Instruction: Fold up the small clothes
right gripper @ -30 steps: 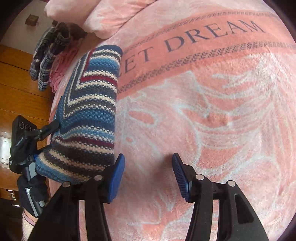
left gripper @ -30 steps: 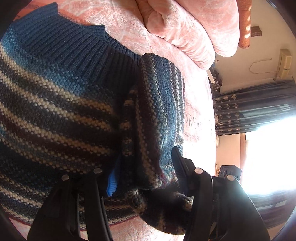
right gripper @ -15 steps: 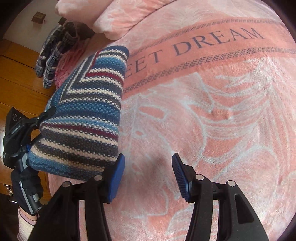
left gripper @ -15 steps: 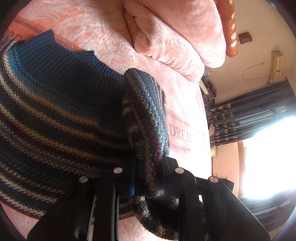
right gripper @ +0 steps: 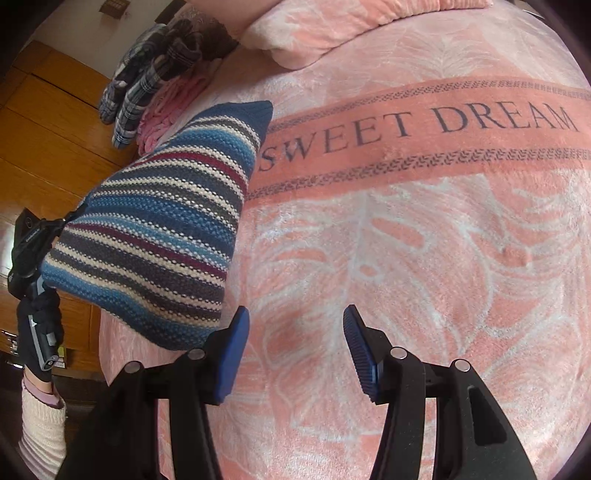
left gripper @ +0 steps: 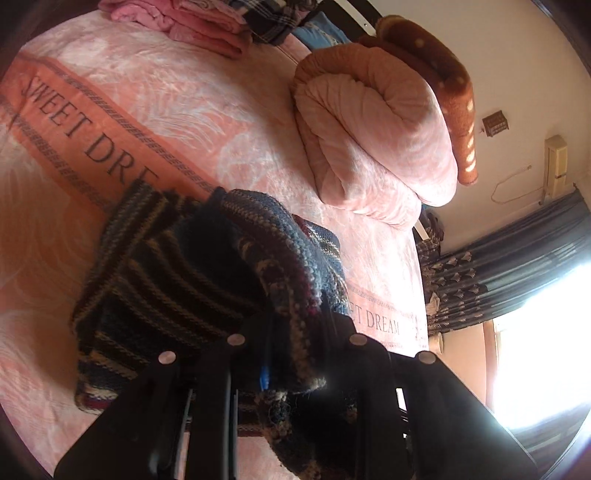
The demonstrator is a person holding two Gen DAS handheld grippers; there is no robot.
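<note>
A small striped knit sweater, blue, white, grey and maroon, is folded into a thick bundle. My left gripper is shut on the near edge of the sweater, and the near end is raised off the pink bedspread. In the right wrist view the left gripper shows at the sweater's left end, held by a gloved hand. My right gripper stands open just right of the sweater, with only bedspread between its blue pads.
A rolled pink quilt under a brown blanket lies at the bed's far side. Folded pink clothes and a plaid garment sit near the edge. A wooden wardrobe stands at left; curtains and a bright window at right.
The left gripper closed on the sweater's edge and lifted it, tilting back so more of the bed shows. The right gripper stayed open and nearly still.
</note>
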